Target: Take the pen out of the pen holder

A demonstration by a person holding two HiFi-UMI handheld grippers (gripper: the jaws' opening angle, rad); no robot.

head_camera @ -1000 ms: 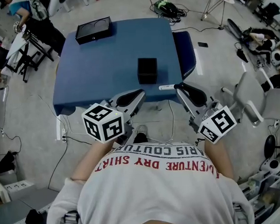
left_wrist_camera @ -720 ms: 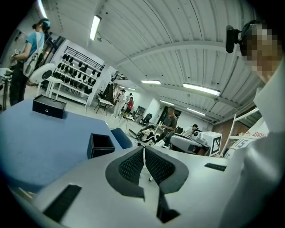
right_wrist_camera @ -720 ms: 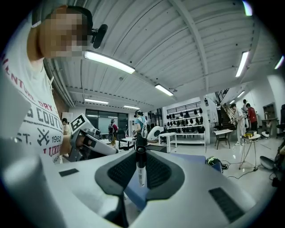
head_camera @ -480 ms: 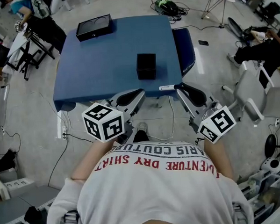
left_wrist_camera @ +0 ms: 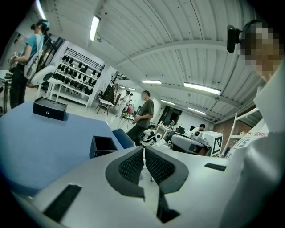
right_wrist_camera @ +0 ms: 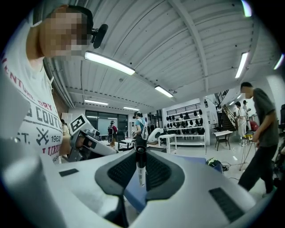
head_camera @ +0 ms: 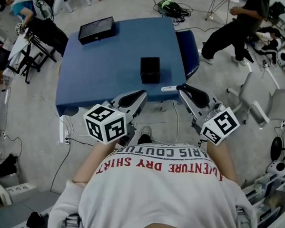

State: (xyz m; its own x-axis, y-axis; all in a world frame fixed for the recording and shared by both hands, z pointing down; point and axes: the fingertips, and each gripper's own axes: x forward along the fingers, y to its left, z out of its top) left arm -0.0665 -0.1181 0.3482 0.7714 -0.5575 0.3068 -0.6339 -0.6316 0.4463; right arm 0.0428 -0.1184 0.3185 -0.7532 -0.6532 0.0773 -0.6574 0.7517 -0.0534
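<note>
The slim white-barrelled pen with a black end (right_wrist_camera: 140, 168) is clamped between the jaws of the right gripper (head_camera: 181, 88). These jaws stand narrow, with both ribbed pads pressing on the pen and nothing else between them. The long axis of the pen lies crosswise to the jaws. In the head view the white barrel projects sideways from the jaw tips toward the left gripper (head_camera: 142, 94) and runs roughly along the near edge of the blue cloth-covered worktop (head_camera: 106, 58).

The black square open-topped pen holder (head_camera: 150, 70) stands upright on the worktop, beyond the pen and clear of it. No part of the pen is inside the holder or touching it. The holder appears empty in the left gripper view. Judged from this layout, the extraction is already done.

The left gripper has its jaws together with nothing between them. It sits just beside the free end of the pen, at the same near edge of the worktop. The right gripper is the one that bears the pen. Any next move, whether setting the pen down or handing it over, depends on this crosswise, level attitude of the pen.
</note>
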